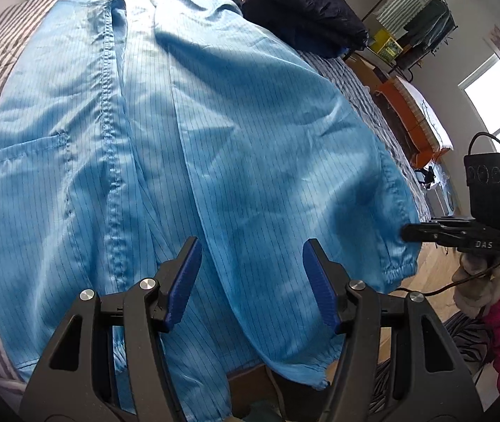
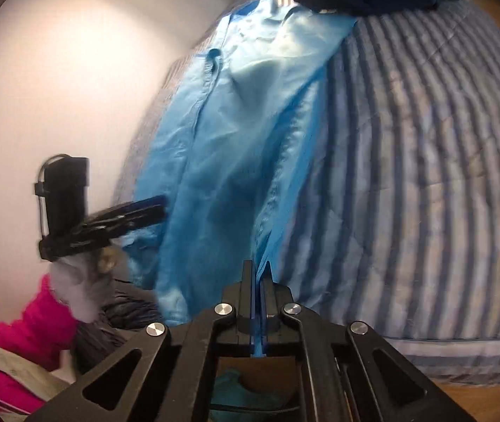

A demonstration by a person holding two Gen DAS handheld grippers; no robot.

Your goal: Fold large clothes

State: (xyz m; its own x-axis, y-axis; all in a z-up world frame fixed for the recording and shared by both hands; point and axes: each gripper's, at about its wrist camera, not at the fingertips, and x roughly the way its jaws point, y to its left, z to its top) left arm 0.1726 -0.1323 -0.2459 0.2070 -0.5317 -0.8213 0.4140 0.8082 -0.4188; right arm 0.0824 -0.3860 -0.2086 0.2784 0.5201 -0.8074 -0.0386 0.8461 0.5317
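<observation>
Blue pinstriped fabric fills both views: a large light-blue garment (image 1: 186, 133) lies spread on a bed with a grey-and-white striped cover (image 2: 408, 176), front placket up and collar at the far end. White letters "DAS" are legible on the side of the right claw (image 1: 406, 232) as seen from the left wrist camera; no other writing can be read. That right claw is pinched closed on the garment's elastic-cuffed edge, the cloth running between its blue pads (image 2: 248, 281) in its own view. The left claw (image 1: 251, 274) hangs with its jaws apart above the garment's lower part, gripping nothing, fabric lying just beyond and beneath its fingertips. Beyond the collar, far ahead of both claws, sits a dark padded jacket (image 1: 302, 10).
</observation>
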